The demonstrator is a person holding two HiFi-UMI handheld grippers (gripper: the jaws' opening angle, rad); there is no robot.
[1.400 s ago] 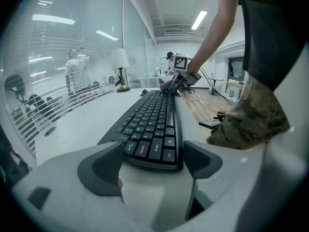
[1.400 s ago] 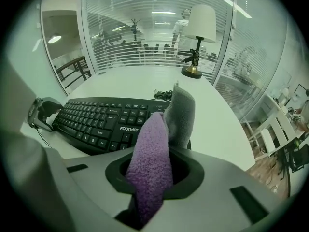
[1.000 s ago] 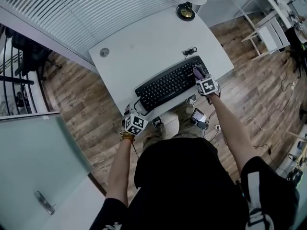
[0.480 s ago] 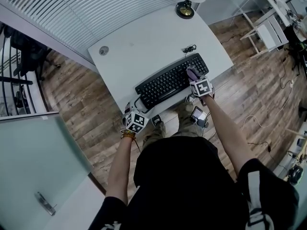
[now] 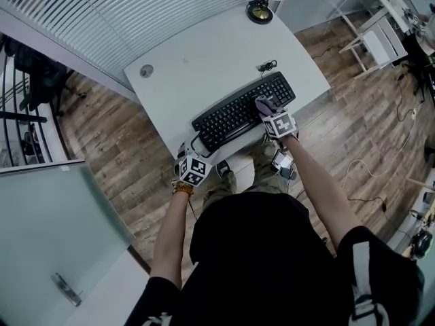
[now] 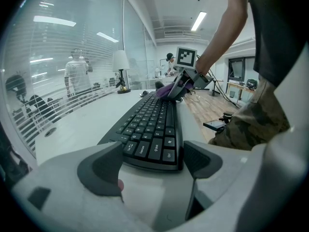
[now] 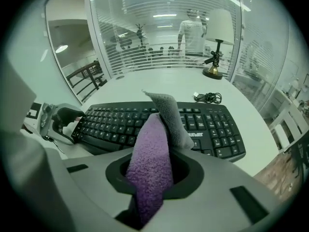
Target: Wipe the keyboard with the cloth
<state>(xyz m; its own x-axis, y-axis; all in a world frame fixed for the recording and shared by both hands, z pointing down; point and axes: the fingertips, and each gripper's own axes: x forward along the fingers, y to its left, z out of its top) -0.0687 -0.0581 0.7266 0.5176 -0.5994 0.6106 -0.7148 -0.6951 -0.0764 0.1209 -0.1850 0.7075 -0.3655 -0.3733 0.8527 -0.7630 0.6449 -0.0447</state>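
Two risks stand out. First, the purple-and-grey fleecy cloth (image 7: 155, 144), pinched as a narrow fold in the closed right hand-held gripper (image 5: 269, 113) over the right half of the black plastic keyboard (image 5: 231, 119), could snag on keys and pull free. Second, the left hand-held gripper (image 6: 150, 162) — jaws apart at the keyboard's left end, clamping nothing — may let it skate toward the front edge of the white desk (image 5: 204, 60).

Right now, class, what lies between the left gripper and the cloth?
The black keyboard. The left gripper stands open at one end of it, and the cloth, clamped in the right gripper, lies toward the other. The head view shows it best.
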